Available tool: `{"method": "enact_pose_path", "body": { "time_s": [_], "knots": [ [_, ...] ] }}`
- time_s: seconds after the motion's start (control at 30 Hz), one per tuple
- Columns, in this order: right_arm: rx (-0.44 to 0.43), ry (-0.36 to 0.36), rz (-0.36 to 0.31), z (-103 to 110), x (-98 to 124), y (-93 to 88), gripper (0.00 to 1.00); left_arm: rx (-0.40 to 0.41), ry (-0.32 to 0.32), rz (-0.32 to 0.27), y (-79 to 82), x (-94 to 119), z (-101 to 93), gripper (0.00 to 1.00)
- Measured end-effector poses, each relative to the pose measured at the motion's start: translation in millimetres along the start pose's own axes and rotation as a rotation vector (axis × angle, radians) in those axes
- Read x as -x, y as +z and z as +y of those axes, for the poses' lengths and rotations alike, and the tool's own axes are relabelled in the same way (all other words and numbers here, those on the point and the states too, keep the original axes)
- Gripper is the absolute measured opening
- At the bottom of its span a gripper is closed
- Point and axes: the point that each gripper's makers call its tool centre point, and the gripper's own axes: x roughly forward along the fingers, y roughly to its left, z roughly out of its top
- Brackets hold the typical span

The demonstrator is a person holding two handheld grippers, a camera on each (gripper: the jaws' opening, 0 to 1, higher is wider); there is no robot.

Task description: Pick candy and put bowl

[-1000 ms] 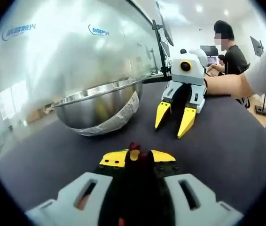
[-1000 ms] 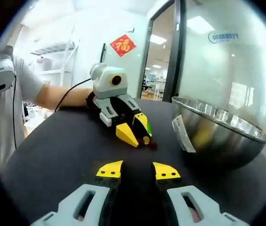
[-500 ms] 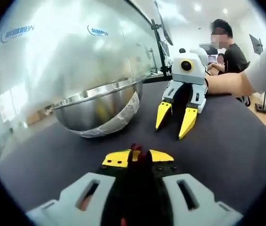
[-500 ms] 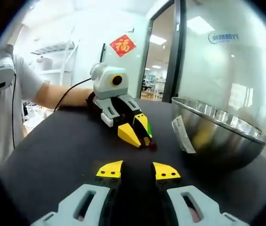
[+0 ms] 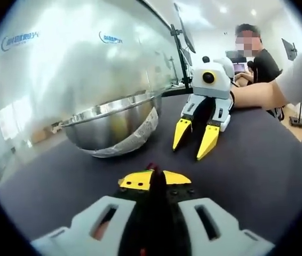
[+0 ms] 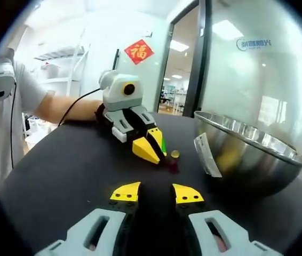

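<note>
1. Left claw [image 5: 153, 180]: yellow tips were drawn together. A small red candy [image 5: 151, 167] sat right at the tips and looked pinched between them, low against the black counter [image 5: 257, 176]. In the right gripper view the same left claw [image 6: 160, 154] pointed down, with the red candy [image 6: 172, 166] at its tip, touching or nearly touching the counter [image 6: 60, 170].
2. Right claw [image 6: 156, 193]: tips stood apart with nothing between them. It was well back from the candy and, seen from the left gripper view, to the right of the left claw [image 5: 195, 138].
3. The shiny round steel bowl [image 5: 113, 122] sat ahead and to the left of the left claw, near but not touching. A paper label hung on the wall of the bowl [image 6: 247, 154].
4. A small round yellowish piece [image 6: 175, 153], possibly another candy, lay on the counter just beyond the left claw's tip.
5. Step in hand, as judged: lifting the red candy and carrying it to the bowl.
6. To do it well:
   - keep the left claw's tips pressed together;
   - raise it straight up until it clears the rim;
   - swing left over the bowl's opening;
   - let go only once the tips are inside the rim line.
7. Risk: the candy is tiny and held at the very tip, so a tilt or jolt could drop it.
</note>
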Motion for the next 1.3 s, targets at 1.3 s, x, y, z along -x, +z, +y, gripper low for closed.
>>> {"method": "enact_pose_path", "body": {
  "time_s": [1.3],
  "knots": [
    [-0.111,-0.199,0.073,-20.7,-42.4,7.8,0.14,0.036,0.067,-0.094,20.8,33.9,17.9,0.01]
  ]
}}
